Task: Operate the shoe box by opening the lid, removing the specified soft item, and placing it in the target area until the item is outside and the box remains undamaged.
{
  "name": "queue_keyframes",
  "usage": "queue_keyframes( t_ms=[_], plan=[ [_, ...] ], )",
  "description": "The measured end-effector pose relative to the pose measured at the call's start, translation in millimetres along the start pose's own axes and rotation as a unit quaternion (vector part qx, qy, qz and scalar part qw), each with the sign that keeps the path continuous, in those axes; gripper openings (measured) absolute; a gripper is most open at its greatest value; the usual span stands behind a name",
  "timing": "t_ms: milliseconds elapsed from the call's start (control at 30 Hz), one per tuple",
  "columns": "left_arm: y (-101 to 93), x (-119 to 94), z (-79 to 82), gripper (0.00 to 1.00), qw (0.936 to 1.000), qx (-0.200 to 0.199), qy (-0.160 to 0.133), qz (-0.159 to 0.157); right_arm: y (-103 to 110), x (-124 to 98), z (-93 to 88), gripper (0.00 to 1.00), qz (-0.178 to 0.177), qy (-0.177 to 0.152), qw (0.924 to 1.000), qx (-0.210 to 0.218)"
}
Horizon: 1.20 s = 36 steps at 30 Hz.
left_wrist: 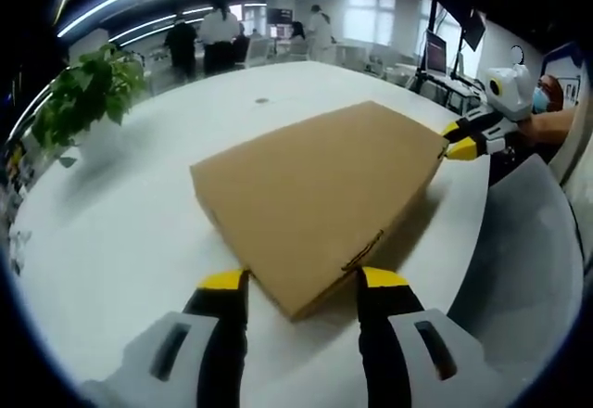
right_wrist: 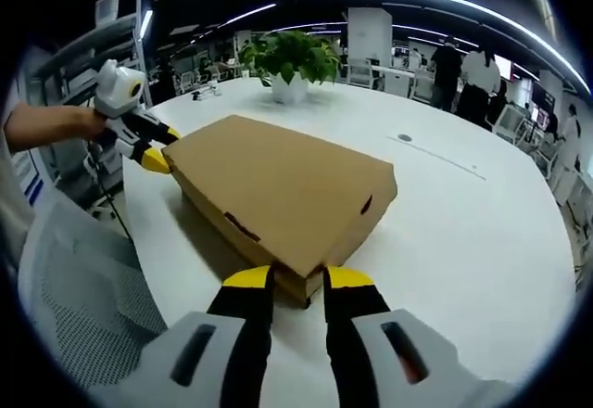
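A closed brown cardboard shoe box (left_wrist: 315, 185) lies flat on the white round table (left_wrist: 139, 241). In the left gripper view, my left gripper (left_wrist: 302, 280) stands wide open, its yellow-tipped jaws on either side of the box's near corner. My right gripper (left_wrist: 456, 139) sits at the far corner. In the right gripper view, the right gripper (right_wrist: 297, 278) has its jaws drawn in against the near corner of the box (right_wrist: 278, 185). The left gripper (right_wrist: 159, 148), held by a hand, is at the opposite corner. The lid is down, so the contents are hidden.
A potted green plant (left_wrist: 88, 93) (right_wrist: 292, 60) stands on the table beyond the box. A grey mesh chair (right_wrist: 65, 278) (left_wrist: 519, 269) is at the table's edge. Several people stand far back. A small dark spot (right_wrist: 404, 137) marks the table top (right_wrist: 463, 241).
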<state>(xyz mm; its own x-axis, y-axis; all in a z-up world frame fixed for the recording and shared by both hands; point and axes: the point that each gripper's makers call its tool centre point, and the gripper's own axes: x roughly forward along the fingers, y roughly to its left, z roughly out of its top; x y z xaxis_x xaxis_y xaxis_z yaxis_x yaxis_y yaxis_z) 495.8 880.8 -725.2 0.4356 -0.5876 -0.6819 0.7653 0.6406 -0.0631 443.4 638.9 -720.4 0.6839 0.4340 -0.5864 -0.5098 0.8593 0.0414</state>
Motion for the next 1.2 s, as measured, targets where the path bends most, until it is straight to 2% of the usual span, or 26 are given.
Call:
queue_keyframes(
  t_ms=[267,700,933,1200],
  plan=[
    [-1.2,0,-0.3,0.47,1.0,0.0,-0.002,0.003,1,4,3.3,0.26,0.006,-0.003,0.9999,-0.014],
    [-4.7,-6,4.9,0.47,0.9999,-0.003,-0.007,0.012,4,0,10.7,0.28,0.006,-0.008,0.9998,-0.015],
    [-6.9,-15,14.3,0.49,0.9997,0.002,-0.018,0.017,4,-9,23.5,0.28,0.004,-0.021,0.9995,-0.021],
    [-8.8,-28,30.9,0.5,0.9992,0.017,-0.027,0.022,2,-20,46.8,0.31,0.0,-0.04,0.9988,-0.029]
  ],
)
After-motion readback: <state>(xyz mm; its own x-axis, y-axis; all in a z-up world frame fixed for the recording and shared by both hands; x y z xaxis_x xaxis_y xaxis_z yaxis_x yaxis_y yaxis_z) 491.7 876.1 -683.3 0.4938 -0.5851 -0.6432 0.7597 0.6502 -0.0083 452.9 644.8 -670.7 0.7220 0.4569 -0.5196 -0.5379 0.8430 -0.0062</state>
